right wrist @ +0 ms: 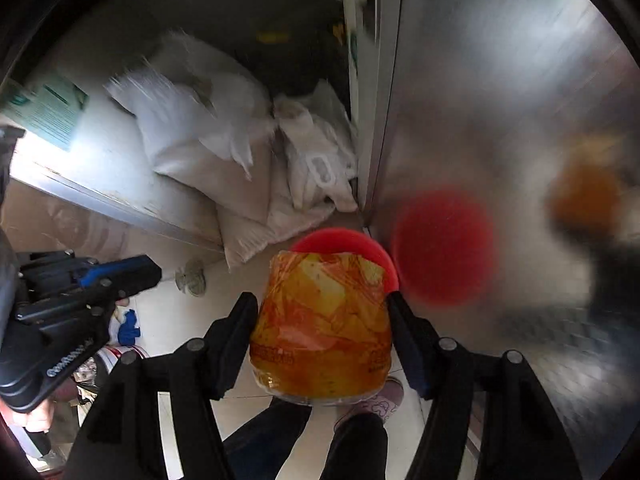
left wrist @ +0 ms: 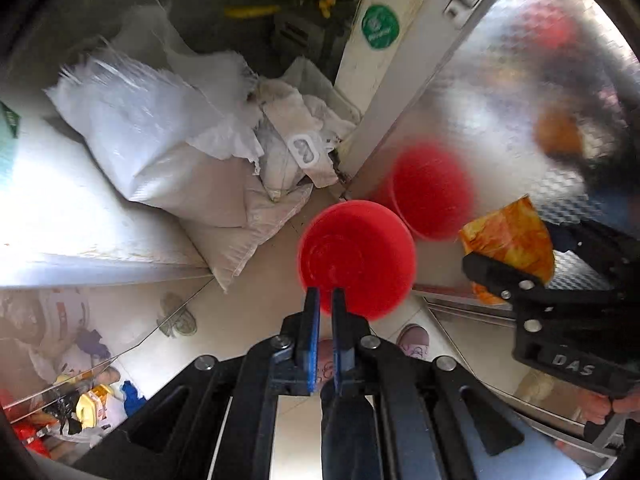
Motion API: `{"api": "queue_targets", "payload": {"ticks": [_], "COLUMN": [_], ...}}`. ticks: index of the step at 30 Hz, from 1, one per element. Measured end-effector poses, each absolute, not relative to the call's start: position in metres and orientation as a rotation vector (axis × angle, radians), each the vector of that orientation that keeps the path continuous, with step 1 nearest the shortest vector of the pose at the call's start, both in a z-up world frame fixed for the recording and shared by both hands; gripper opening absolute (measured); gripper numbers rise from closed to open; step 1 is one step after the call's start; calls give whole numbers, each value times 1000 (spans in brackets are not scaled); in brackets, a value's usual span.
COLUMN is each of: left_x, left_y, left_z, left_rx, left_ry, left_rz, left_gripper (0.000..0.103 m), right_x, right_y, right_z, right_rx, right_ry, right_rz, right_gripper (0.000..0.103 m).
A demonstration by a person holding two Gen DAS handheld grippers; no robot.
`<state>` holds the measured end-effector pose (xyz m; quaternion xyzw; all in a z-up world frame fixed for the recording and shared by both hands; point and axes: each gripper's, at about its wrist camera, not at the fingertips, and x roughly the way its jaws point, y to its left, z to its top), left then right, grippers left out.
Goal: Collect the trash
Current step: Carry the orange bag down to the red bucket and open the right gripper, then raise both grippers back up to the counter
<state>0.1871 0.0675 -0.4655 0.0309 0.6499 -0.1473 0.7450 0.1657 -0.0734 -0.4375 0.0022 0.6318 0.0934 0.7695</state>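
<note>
The right gripper (right wrist: 322, 332) holds an orange snack packet (right wrist: 320, 328) between its jaws, which stand moderately wide and press the packet's sides – a grip sized to a puffy, crushable wrapper. In the right wrist view the packet hangs directly over the near rim of a red bin (right wrist: 344, 240) on the tiled floor, so the judgement is that it is being carried there for disposal and has not yet been released.

The left gripper (left wrist: 326, 304) is closed, its blue-lined fingers (left wrist: 311, 320) nearly together with nothing between them. It points down toward the same bin; it appears to play no part in the present step.

The bin sits on the floor against a brushed steel panel (left wrist: 520, 100), which mirrors it as a blurred red disc. To the far left lie white sacks (left wrist: 160, 132), stacked against a pale wall.

The left wrist view shows the bin's interior (left wrist: 356, 260) in full – it appears empty – and the packet (left wrist: 508, 240) from the side, off to the right of the bin. The right wrist view hides most of the bin behind the packet but alone shows how the jaws seat on it. A person's shoes (left wrist: 414, 340) stand just near of the bin.
</note>
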Motion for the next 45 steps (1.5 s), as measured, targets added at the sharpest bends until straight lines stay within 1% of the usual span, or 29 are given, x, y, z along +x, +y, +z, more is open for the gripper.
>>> {"api": "queue_targets", "payload": {"ticks": [8, 9, 10, 12, 15, 19, 22, 23, 24, 26, 30, 34, 38, 39, 40, 42, 45], "left_x": [188, 188, 187, 185, 183, 180, 180, 180, 179, 176, 168, 156, 148, 146, 145, 143, 143], "left_y": [72, 73, 73, 72, 69, 67, 67, 69, 69, 69, 72, 79, 88, 89, 92, 93, 94], "left_z": [-528, -533, -538, -543, -544, -542, -541, -537, -533, -522, -497, -455, -398, -381, -364, -331, -283], "left_rx": [49, 50, 52, 56, 79, 120, 112, 110, 112, 129, 129, 124, 111, 110, 116, 136, 174], "left_ry": [1505, 1511, 1517, 1525, 1525, 1505, 1516, 1519, 1514, 1495, 1493, 1492, 1485, 1475, 1461, 1425, 1346], "left_rz": [-278, -277, -273, -260, -273, -263, -261, -254, -246, -242, -237, -235, -225, -229, -233, -245, -260], "left_gripper": [5, 7, 13, 19, 19, 25, 27, 27, 27, 27, 27, 27, 27, 28, 31, 33, 41], "right_x": [170, 169, 170, 170, 169, 170, 171, 171, 170, 170, 162, 150, 139, 137, 135, 132, 130], "right_y": [-71, -71, -70, -72, -68, -69, -68, -68, -68, -68, -66, -64, -57, -56, -54, -52, -52], "right_z": [-507, -511, -515, -520, -520, -524, -527, -527, -525, -522, -503, -465, -414, -400, -384, -353, -309], "right_rx": [26, 27, 27, 28, 21, 23, 20, 26, 32, 41, 45, 77, 82, 82, 79, 80, 81], "right_ry": [1423, 1429, 1436, 1443, 1437, 1448, 1445, 1441, 1440, 1433, 1400, 1380, 1363, 1350, 1336, 1312, 1274], "right_rz": [206, 205, 205, 199, 186, 180, 171, 170, 169, 167, 139, 122, 97, 95, 91, 87, 94], "right_gripper": [63, 63, 64, 64, 64, 66, 84, 85, 86, 91, 93, 93, 93, 93, 93, 93, 93]}}
